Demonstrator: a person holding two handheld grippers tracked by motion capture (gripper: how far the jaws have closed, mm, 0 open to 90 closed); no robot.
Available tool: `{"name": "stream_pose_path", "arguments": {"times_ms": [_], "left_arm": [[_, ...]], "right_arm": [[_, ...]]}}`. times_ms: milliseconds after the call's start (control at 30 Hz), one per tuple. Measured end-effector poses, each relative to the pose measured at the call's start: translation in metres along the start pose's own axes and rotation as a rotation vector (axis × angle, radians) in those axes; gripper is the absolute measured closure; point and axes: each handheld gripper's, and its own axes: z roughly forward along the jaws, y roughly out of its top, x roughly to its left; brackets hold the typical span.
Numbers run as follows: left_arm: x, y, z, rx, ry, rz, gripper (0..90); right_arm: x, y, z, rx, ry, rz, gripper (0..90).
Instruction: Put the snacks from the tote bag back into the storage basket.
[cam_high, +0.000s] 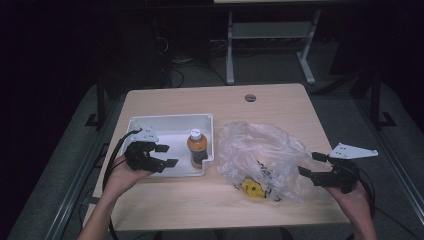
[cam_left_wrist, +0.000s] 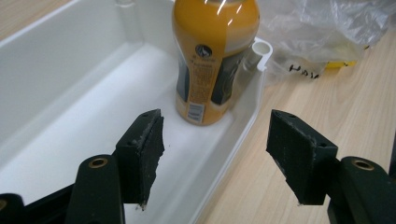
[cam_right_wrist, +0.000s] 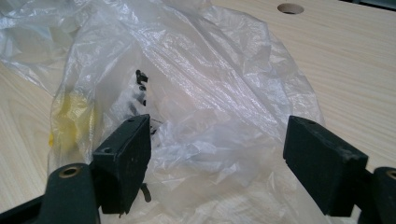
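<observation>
Bottle (cam_left_wrist: 212, 56), orange, upright, dark-labelled

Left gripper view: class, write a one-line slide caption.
Open left gripper faces an upright orange plastic drink bottle standing in a white plastic tray.

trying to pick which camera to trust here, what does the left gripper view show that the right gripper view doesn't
Left gripper view: the orange bottle standing upright in a corner of the white tray, with the left gripper open and its fingers straddling the tray's near wall.

Right gripper view: the round hole in the tabletop, and the open right gripper facing the bag, its fingers gripping nothing.

Both: the clear plastic bag with something yellow inside, lying on the wooden table.
</observation>
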Motion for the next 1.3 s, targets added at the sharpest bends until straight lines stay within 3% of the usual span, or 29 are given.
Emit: {"name": "stream_pose_path", "arguments": {"times_ms": [233,333,500,533,1300], "left_arm": [[0.000,-0.009,0.004,0.017,-0.003,-0.002,35.7],[-0.001,-0.013,0.007,-0.002,-0.017,-0.031,35.5],[0.000,-0.020,0.011,0.013,-0.018,-0.029,35.3],[-0.002,-0.022,0.012,0.006,-0.019,-0.047,35.3],[-0.013,-0.034,0.017,-0.006,-0.003,-0.025,34.7]], "right_arm": [[-0.001,-0.001,-0.001,0.001,-0.008,-0.003,23.0],[-0.001,-0.001,-0.001,0.001,-0.009,-0.002,23.1],[-0.001,-0.002,-0.001,0.003,-0.009,-0.001,23.0],[-0.001,-0.002,-0.001,0.003,-0.009,-0.001,23.0],[0.000,-0.003,-0.001,0.004,-0.008,-0.001,23.1]]}}
